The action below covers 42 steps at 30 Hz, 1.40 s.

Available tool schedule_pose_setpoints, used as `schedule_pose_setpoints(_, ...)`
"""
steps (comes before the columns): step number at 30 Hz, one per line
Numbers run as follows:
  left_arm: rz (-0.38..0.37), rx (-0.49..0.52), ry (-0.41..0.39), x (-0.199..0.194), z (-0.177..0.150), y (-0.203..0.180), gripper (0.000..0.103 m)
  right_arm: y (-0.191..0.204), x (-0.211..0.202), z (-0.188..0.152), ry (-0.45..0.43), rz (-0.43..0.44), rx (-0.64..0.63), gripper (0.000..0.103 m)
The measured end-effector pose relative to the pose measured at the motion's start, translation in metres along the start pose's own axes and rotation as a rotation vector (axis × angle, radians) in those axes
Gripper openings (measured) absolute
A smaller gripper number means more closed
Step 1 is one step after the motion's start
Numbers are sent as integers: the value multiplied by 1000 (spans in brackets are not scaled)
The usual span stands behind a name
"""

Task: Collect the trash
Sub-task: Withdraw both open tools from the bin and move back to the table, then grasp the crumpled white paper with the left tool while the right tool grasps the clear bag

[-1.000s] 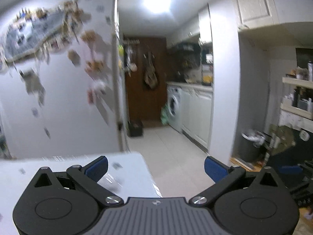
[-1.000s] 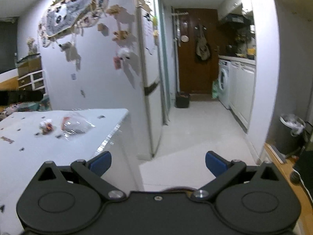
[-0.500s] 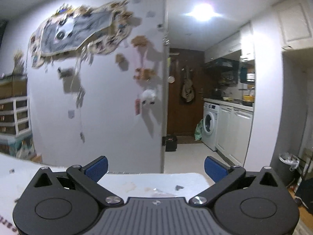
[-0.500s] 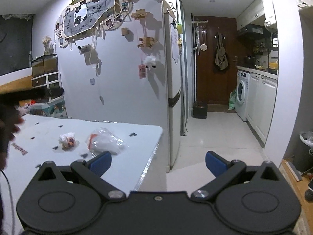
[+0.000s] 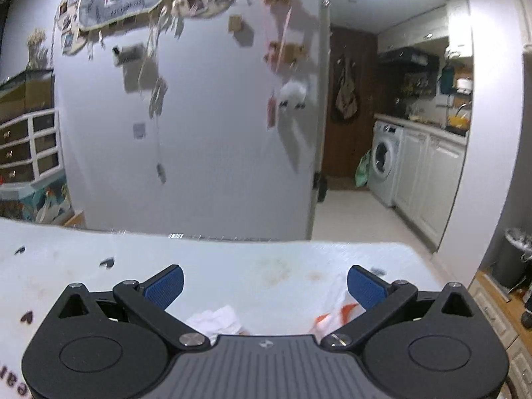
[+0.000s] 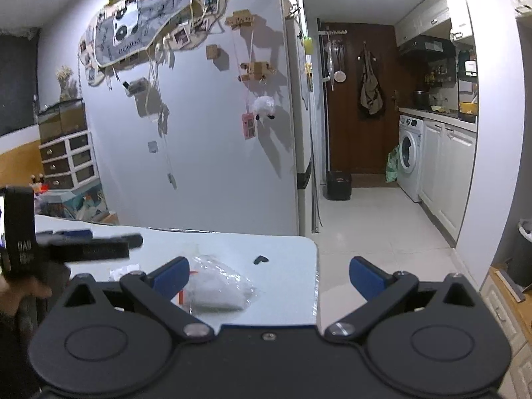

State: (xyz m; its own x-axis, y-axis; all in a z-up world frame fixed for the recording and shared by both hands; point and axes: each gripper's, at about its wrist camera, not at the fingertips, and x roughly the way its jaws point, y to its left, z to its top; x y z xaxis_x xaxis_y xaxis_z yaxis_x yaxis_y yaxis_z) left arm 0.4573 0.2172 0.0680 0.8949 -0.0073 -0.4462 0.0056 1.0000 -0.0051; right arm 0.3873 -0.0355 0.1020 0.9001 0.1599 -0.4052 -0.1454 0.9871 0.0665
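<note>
On the white desk [image 6: 282,249], near its right edge, lie two pieces of trash: a crumpled white tissue wad [image 5: 217,321] and a clear crinkled plastic bag with an orange-red mark [image 6: 216,287]. Both left tongs [image 5: 264,282] and right tongs [image 6: 269,274] hover spread wide, gripping nothing. Judged from this, collection has not begun: neither piece is lifted, and both remain to be carried to the grey bin with a white liner [image 5: 513,259] on the floor, far right. Bag and wad look light, soft and easily crushed.
</note>
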Motion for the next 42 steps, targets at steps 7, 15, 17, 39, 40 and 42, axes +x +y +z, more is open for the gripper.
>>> schedule_pose_setpoints(7, 7, -21, 76, 20, -13, 22, 103, 45, 60, 7, 59, 16, 37, 103)
schedule_pose_setpoints(15, -12, -71, 122, 36, -23, 42, 103, 54, 138, 1, 158, -13, 213, 103)
schedule_pose_setpoints(17, -9, -87, 135, 42, -26, 46, 103, 56, 158, -4, 199, -14, 241, 103)
schedule_pose_setpoints(39, 93, -180, 189, 76, -47, 66, 75, 70, 213, -37, 313, -144, 270, 103)
schedule_pose_setpoints(40, 97, -178, 185, 76, -47, 65, 69, 67, 210, -36, 329, -127, 276, 103)
schedule_pose_setpoints(42, 85, -182, 181, 74, -47, 66, 61, 60, 201, -35, 360, -77, 288, 100)
